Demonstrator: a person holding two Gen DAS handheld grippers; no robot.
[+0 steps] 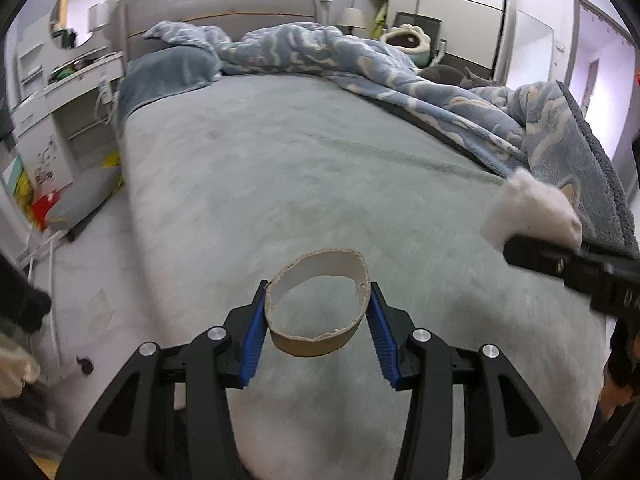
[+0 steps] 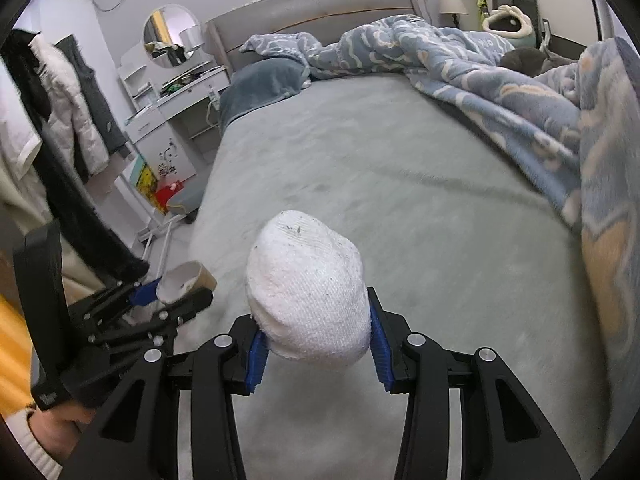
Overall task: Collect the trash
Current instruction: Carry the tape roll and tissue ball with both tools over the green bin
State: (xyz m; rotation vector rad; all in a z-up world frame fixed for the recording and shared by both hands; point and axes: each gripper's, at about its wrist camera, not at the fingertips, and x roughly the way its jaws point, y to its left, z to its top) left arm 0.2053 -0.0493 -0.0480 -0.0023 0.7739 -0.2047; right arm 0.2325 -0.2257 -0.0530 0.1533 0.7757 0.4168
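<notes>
Above the bed [image 1: 280, 168], torn cardboard ring [image 1: 318, 304] and lint-flecked white sock [image 2: 308, 292].

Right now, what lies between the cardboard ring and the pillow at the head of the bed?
Only bare grey bedsheet between the cardboard ring and the blue-grey pillow, as the left wrist view shows.

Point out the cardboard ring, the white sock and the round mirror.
cardboard ring [image 1: 316, 344]: left wrist view, near outer wall.
white sock [image 2: 308, 292]: right wrist view, middle of the knit.
round mirror [image 2: 170, 34]: right wrist view, middle of the glass.
</notes>
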